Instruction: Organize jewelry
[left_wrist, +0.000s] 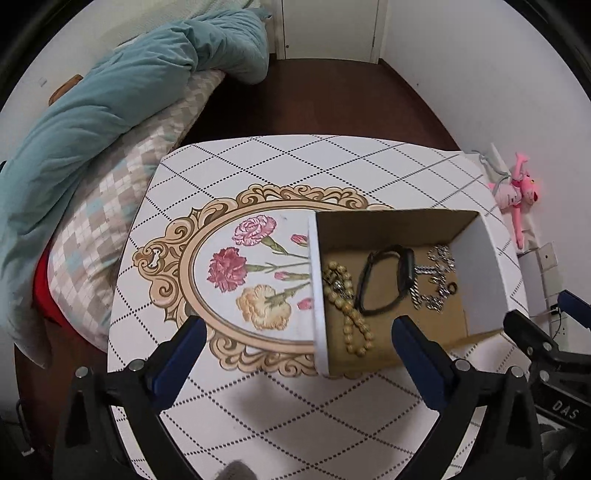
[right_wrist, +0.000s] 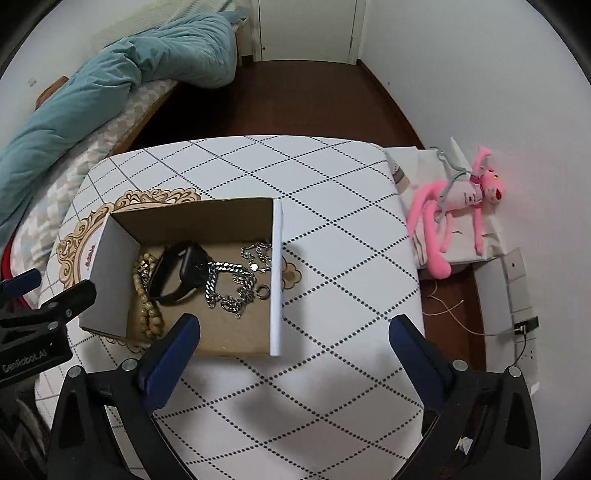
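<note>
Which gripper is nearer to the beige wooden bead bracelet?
Left. The left gripper hovers just beside the beige wooden bead bracelet; the right gripper hangs further right.

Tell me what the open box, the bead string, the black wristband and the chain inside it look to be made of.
Open box: brown corrugated cardboard, white matte outside; raw edges show.
Tan bead string: dull round beads, likely wood or seed.
Black wristband watch: matte strap, probably rubber or silicone, with a glossy dark face.
Silver curb chain: bright, reflective links, apparently polished metal.
Both the left gripper and the right gripper hang open, holding nothing.
</note>
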